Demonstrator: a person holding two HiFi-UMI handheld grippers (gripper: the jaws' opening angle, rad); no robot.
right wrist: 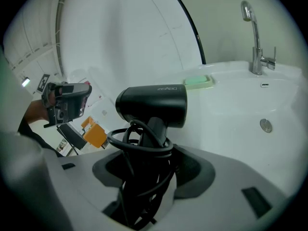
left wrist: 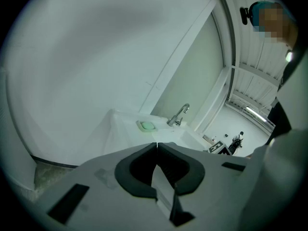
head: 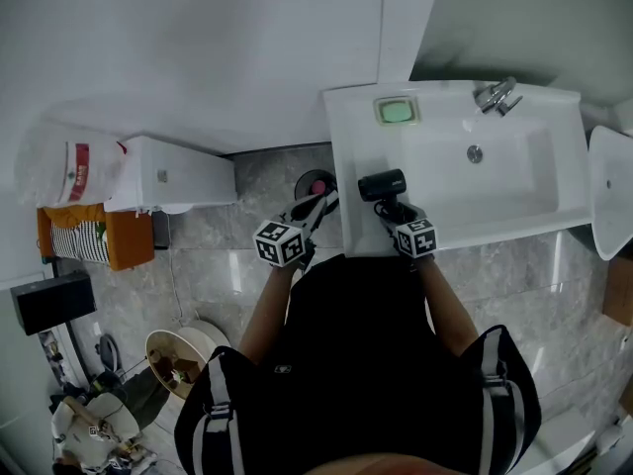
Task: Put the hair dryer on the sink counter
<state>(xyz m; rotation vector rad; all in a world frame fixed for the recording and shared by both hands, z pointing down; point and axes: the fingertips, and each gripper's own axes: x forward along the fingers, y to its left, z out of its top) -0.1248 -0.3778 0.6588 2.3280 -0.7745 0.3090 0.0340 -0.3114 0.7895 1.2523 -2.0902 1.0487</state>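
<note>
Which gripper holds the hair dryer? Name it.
The right gripper, shut on the hair dryer by its handle; the left gripper is shut on nothing.

Both arms reach forward. The left gripper (head: 318, 204) has its jaws pressed together, and the right gripper (head: 391, 212) clamps the hair dryer (head: 382, 183).

Head view steeply down over sink (head: 514, 181), gripper views low, close, both facing faucet (right wrist: 255, 37).
</note>
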